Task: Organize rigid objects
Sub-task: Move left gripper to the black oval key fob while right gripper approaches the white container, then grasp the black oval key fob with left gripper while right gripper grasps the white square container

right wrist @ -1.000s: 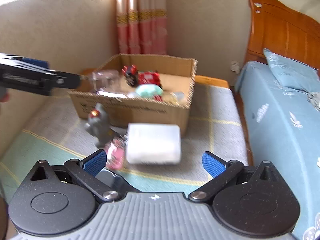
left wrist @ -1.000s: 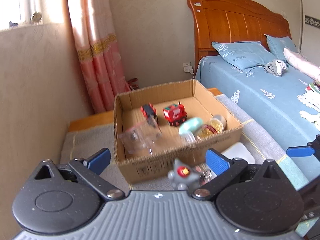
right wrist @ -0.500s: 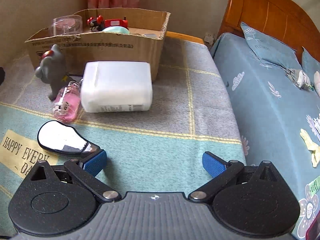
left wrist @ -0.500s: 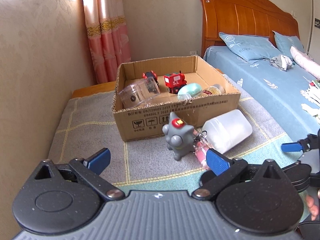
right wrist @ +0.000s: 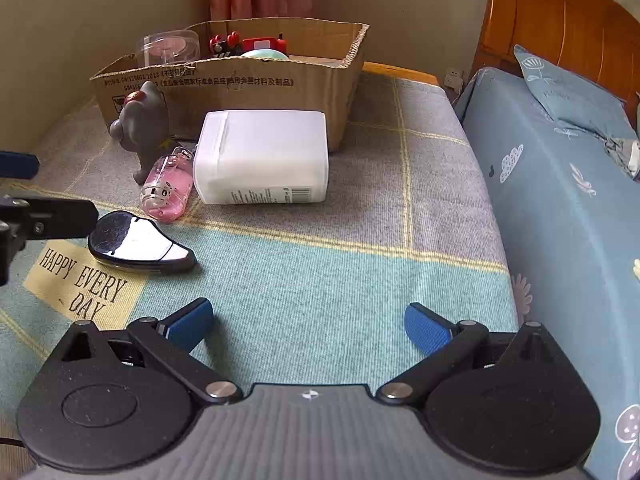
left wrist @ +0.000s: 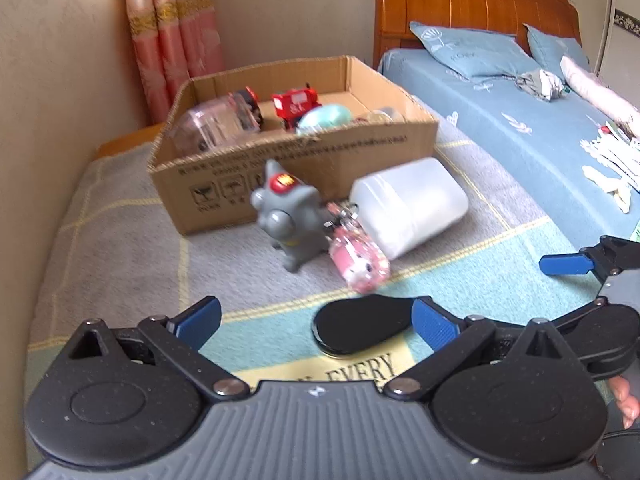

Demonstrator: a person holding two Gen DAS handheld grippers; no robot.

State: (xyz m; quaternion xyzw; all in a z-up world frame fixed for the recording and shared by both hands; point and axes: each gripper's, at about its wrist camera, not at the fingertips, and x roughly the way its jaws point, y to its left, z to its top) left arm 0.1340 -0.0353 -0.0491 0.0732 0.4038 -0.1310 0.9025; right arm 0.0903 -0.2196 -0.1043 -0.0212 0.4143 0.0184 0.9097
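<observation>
Two handheld grippers hang over a striped blanket (right wrist: 360, 264) beside a blue-sheeted bed (right wrist: 560, 200). The left gripper (left wrist: 316, 320) and the right gripper (right wrist: 308, 322) both have their blue-padded jaws spread wide, with nothing between them. Nearest the left gripper lies a flat, teardrop-shaped black mirror (right wrist: 136, 246), its glossy face reflecting light, resting by the words "HAPPY EVERY DAY" printed on the blanket. Just beyond it, a clear pink capsule-shaped toy (right wrist: 166, 188) lies on its side, touching a white translucent plastic container (right wrist: 262, 156) that is also tipped over, its label facing the right camera. A grey elephant figure (left wrist: 286, 216) with a red cap stands upright just beside the pink toy. Behind them sits an open cardboard box (left wrist: 312, 160) printed with handling symbols, holding a clear plastic jar (left wrist: 212, 124), a red toy truck (left wrist: 294, 104), a second small red-and-black toy vehicle (right wrist: 222, 44) and a pale green rounded object (left wrist: 326, 116). A pink curtain (left wrist: 172, 28) and wooden headboard (left wrist: 460, 4) stand farthest back.
</observation>
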